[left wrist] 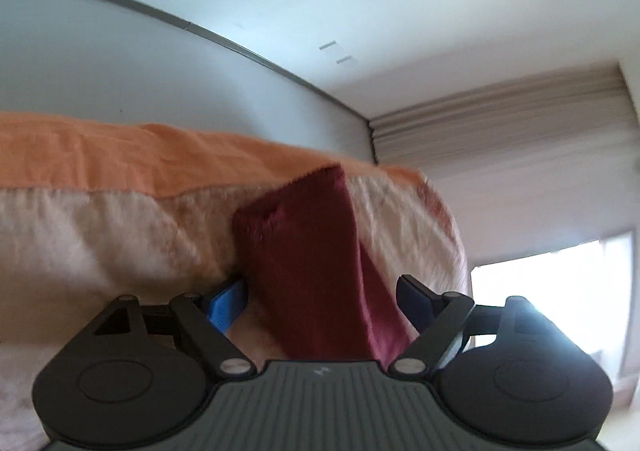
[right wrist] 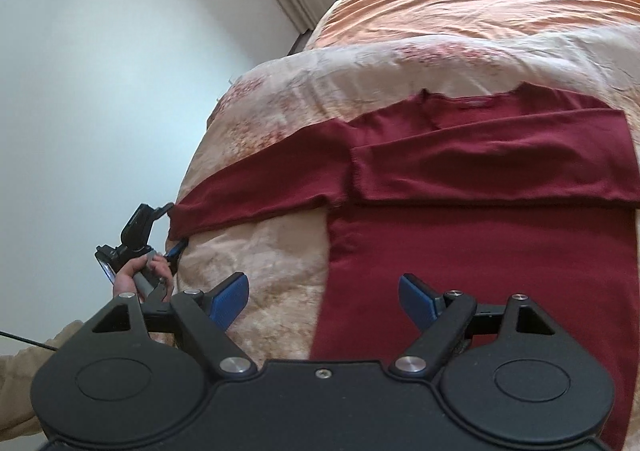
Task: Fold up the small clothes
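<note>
Lying flat on cream-and-orange bedspread (right wrist: 400, 63), maroon sweater (right wrist: 480, 251) has one sleeve folded across chest. Other sleeve's cuff (left wrist: 304, 251) sits between left gripper (left wrist: 320, 291) jaws, which stand apart, pads not pressing. Right gripper (right wrist: 324, 299) hovers over sweater's lower edge, jaws apart, nothing gripped.

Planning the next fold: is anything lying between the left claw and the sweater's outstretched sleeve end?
Nothing visible. The left claw is open at the bed's edge, with the sleeve cuff of the maroon sweater already between its fingers.
</note>
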